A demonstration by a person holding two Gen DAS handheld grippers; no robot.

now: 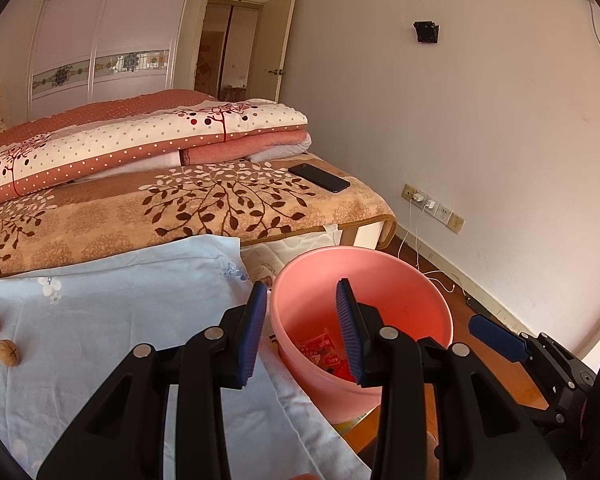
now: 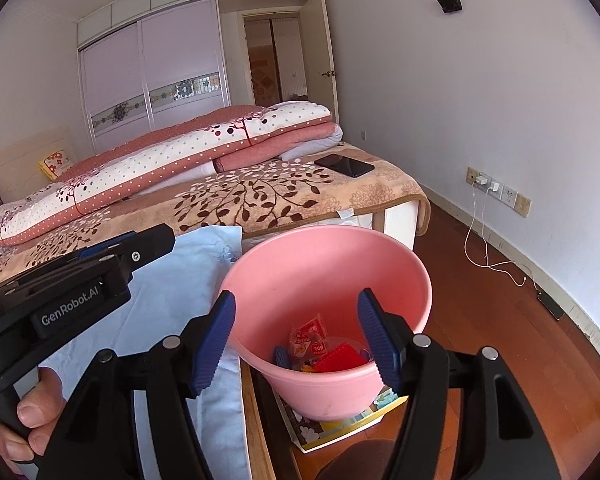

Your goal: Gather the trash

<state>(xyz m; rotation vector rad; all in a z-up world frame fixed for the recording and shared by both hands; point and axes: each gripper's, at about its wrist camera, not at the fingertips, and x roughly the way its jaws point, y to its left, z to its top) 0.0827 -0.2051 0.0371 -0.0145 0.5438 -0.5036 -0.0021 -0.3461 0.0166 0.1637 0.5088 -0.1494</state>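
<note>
Already some trash is seen in the pink bucket (image 2: 324, 276): a red wrapper (image 2: 309, 334) and a red ridged piece (kind unclear) lie at its bottom. Both tools are held above the rim, each with its jaws apart and nothing between them; the right tool (image 2: 298, 342) is spread widely, the left tool (image 1: 302, 334) less so. Two walnuts (image 1: 2, 338) are left on the blue cloth (image 1: 112, 320) spread over the bed, well apart from the bucket, so the task is judged partly done. A phone (image 1: 319, 177) is laid on the brown blanket (image 1: 180, 208) farther off. Under the bucket a printed sheet (image 2: 340, 426) is seen on the floor. Nothing is seen blocking the way to the walnuts.
</note>
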